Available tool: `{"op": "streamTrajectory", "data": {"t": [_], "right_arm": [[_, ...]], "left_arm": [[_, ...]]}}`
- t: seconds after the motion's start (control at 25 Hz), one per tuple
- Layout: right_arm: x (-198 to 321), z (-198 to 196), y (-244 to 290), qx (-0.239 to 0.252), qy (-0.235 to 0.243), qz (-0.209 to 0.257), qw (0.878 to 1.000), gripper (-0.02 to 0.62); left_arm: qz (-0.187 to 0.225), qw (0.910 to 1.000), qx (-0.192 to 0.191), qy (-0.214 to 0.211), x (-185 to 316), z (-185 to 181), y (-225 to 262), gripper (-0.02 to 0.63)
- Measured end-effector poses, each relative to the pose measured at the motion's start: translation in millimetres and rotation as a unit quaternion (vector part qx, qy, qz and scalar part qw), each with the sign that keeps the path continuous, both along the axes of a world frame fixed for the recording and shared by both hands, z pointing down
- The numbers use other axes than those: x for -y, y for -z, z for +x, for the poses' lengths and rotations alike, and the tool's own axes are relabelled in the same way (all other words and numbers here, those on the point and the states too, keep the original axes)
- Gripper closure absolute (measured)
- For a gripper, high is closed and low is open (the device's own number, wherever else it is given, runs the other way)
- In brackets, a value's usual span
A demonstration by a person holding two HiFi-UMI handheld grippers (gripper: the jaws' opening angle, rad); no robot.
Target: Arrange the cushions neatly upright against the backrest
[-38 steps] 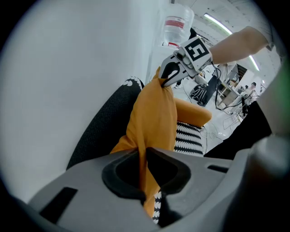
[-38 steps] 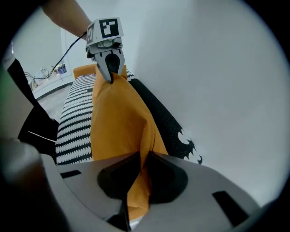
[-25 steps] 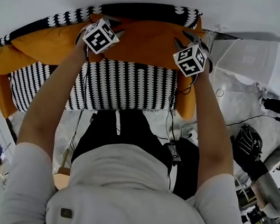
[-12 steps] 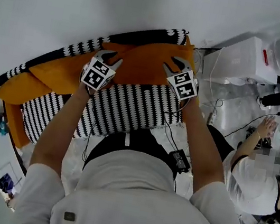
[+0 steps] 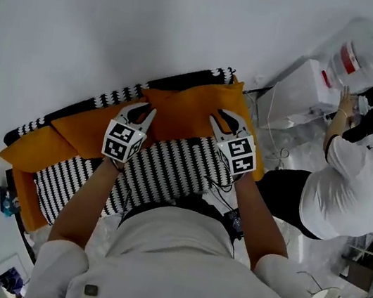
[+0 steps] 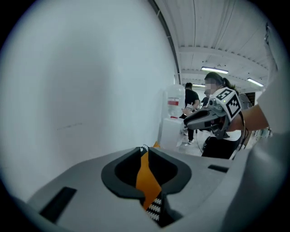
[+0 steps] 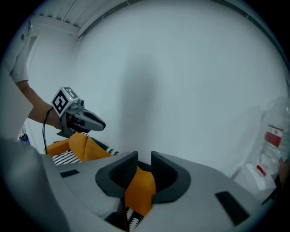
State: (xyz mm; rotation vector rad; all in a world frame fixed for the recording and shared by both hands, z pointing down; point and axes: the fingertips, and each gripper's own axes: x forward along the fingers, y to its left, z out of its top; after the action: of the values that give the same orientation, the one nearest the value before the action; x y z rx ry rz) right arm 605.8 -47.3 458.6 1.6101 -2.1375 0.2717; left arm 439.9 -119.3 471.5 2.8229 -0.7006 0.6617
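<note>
An orange cushion leans against the sofa's black-and-white backrest, above the striped seat. My left gripper grips its upper left edge and my right gripper its upper right edge. In the left gripper view the jaws of the left gripper are closing, with a fold of orange fabric pinched between them. The right gripper is closing too, with orange fabric bunched between its jaws. A second orange cushion lies at the sofa's left end.
A white wall rises right behind the sofa. To the right stand a white water dispenser with a bottle, and a person in a white shirt. Cables trail on the floor beside the sofa.
Both grippers have drawn closer together on the orange cushion's top edge and their jaws have narrowed. The head view has pulled back, and a person in white has come into view at the right.
</note>
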Motion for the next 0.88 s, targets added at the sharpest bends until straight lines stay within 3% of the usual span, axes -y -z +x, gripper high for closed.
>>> {"op": "streamTrajectory", "data": {"t": [0.28,0.48,0.88], "right_arm": [[-25,-46,72,0.002,-0.008,0.074,0.997,0.526],[-39,-73,96,-0.004,-0.001,0.097,0.995,0.565],[-71,-93,111,-0.014,0.027,0.099,0.995,0.569]], "left_arm": [[0.056,0.9955,-0.070,0.032,-21,-45,76,0.587],[0.038,0.9918,-0.116,0.038,-35,-69,100,0.597],[0.049,0.9905,-0.128,0.008,-74,-68,119,0.597]]}}
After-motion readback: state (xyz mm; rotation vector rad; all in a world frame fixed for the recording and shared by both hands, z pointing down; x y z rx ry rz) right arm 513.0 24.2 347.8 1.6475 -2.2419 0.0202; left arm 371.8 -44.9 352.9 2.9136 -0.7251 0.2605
